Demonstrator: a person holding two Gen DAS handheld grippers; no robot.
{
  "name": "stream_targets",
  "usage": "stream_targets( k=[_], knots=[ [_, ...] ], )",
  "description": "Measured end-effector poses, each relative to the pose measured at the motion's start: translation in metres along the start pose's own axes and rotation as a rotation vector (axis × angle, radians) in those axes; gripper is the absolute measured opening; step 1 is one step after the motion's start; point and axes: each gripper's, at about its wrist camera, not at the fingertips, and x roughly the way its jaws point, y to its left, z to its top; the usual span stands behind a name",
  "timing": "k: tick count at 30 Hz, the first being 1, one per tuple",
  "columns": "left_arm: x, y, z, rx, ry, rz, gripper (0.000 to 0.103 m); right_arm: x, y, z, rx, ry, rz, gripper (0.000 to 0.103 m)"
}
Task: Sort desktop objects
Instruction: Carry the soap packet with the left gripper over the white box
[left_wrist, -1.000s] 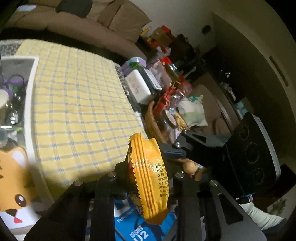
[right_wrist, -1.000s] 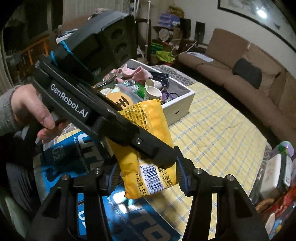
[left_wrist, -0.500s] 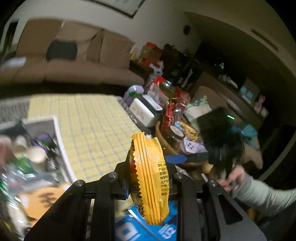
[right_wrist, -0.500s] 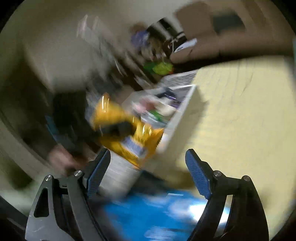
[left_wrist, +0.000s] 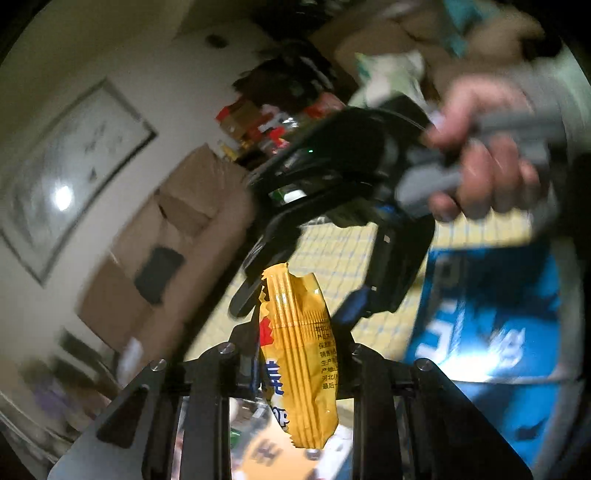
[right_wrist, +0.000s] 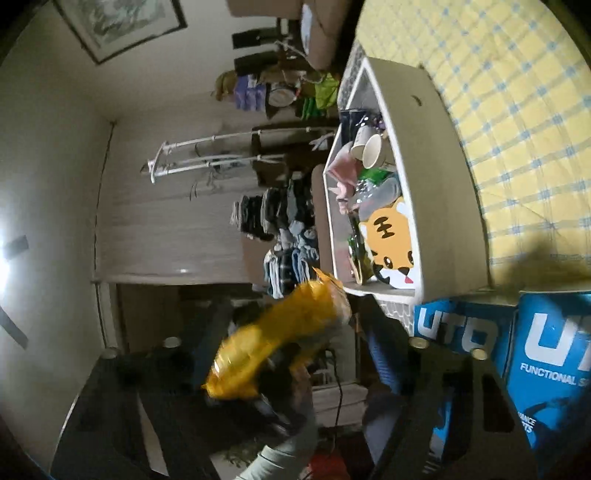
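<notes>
My left gripper (left_wrist: 295, 354) is shut on a yellow snack packet (left_wrist: 295, 365) and holds it in the air. The packet also shows blurred in the right wrist view (right_wrist: 280, 347), still in the left gripper. My right gripper (right_wrist: 291, 354) is open and empty; in the left wrist view it (left_wrist: 306, 291) hangs just beyond the packet with its jaws spread, held by a hand (left_wrist: 484, 166). A white storage box (right_wrist: 436, 206) with a tiger picture (right_wrist: 391, 243), cups and wrappers stands on the yellow checked tablecloth (right_wrist: 517, 129).
A blue UTO box (right_wrist: 546, 350) lies beside the white box at the table's near edge; it also shows in the left wrist view (left_wrist: 491, 321). A brown sofa (left_wrist: 162, 236), shelves of clutter and stacked clothes (right_wrist: 284, 236) surround the table.
My right gripper has let go of the packet, opened and pulled back. Both grippers have rolled and swung; my left gripper keeps the packet and has carried it toward the white box.
</notes>
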Motion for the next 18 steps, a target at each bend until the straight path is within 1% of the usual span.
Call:
stream_targets(
  k=[1, 3, 5, 6, 8, 9, 10, 14, 16, 17, 18],
  knots=[
    [-0.001, -0.006, -0.001, 0.04, -0.003, 0.021, 0.024, 0.001, -0.003, 0.001, 0.017, -0.003, 0.004, 0.057],
    [-0.001, -0.023, -0.003, 0.15, -0.017, 0.088, 0.024, 0.002, -0.01, 0.002, 0.035, -0.001, 0.01, 0.053],
    [0.0, -0.041, -0.008, 0.284, -0.027, 0.149, 0.024, 0.003, -0.015, 0.002, 0.04, -0.001, 0.004, 0.046],
    [0.002, -0.049, -0.013, 0.345, -0.028, 0.17, 0.024, 0.004, -0.014, 0.003, 0.032, -0.001, -0.012, 0.045],
    [0.006, -0.059, -0.019, 0.434, -0.029, 0.187, 0.024, 0.006, -0.014, 0.006, -0.004, 0.001, -0.074, 0.038],
    [0.006, -0.062, -0.023, 0.475, -0.04, 0.208, 0.024, 0.005, -0.016, 0.008, -0.008, 0.0, -0.078, 0.036],
    [0.005, -0.066, -0.029, 0.538, -0.053, 0.239, 0.024, 0.004, -0.018, 0.009, -0.009, 0.001, -0.08, 0.026],
    [0.003, -0.067, -0.038, 0.638, -0.081, 0.29, 0.024, 0.007, -0.016, 0.011, -0.043, -0.016, -0.067, 0.025],
    [0.004, -0.067, -0.043, 0.685, -0.095, 0.329, 0.029, 0.009, -0.014, 0.012, -0.054, -0.025, -0.043, 0.024],
    [0.002, -0.066, -0.045, 0.686, -0.102, 0.345, 0.041, 0.009, -0.013, 0.013, -0.06, -0.033, -0.036, 0.023],
    [0.001, -0.063, -0.044, 0.667, -0.104, 0.35, 0.057, 0.009, -0.013, 0.014, -0.062, -0.046, -0.03, 0.023]
  ],
)
